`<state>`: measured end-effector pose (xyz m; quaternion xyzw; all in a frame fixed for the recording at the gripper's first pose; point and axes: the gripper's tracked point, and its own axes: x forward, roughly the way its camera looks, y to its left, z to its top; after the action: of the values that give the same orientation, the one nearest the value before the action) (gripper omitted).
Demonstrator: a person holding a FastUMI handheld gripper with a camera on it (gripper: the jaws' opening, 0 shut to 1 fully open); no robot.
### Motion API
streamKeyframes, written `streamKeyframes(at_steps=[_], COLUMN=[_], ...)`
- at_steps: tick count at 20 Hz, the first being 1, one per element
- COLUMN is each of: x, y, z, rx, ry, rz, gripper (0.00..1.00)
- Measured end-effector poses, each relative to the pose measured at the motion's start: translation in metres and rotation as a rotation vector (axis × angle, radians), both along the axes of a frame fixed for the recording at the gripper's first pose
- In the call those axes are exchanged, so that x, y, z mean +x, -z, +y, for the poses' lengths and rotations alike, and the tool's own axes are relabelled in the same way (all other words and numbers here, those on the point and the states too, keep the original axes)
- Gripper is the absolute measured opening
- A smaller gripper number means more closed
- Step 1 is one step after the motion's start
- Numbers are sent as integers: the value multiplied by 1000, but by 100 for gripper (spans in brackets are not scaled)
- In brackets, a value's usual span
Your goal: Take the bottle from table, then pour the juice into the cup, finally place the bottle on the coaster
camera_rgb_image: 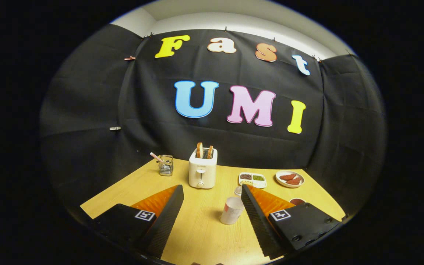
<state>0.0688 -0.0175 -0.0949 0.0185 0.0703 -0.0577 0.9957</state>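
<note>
My gripper [212,189] is open above the wooden table [197,235], with nothing between its fingers. A white paper cup [231,210] stands on the table between the fingers, close to the inner face of the right finger [258,221]. Just beyond the right fingertip a small pale round top [238,190] peeks out; it may be the bottle, but most of it is hidden. A dark round coaster [297,201] lies to the right, partly covered by the right finger.
A white toaster [202,169] holding two bread slices stands ahead of the fingers. A glass holder with a straw [166,165] sits to its left. A divided white tray [252,180] and a plate of red pieces [289,179] lie at the back right.
</note>
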Motion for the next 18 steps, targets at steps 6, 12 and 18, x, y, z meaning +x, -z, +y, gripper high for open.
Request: streamKeyframes(at_steps=[6,12,18], x=[27,44,55], y=[39,76,119], z=[-28,-45,-54], rx=[19,36,38], ry=[129,192,200], rz=[34,47,85], gripper=[97,97,97])
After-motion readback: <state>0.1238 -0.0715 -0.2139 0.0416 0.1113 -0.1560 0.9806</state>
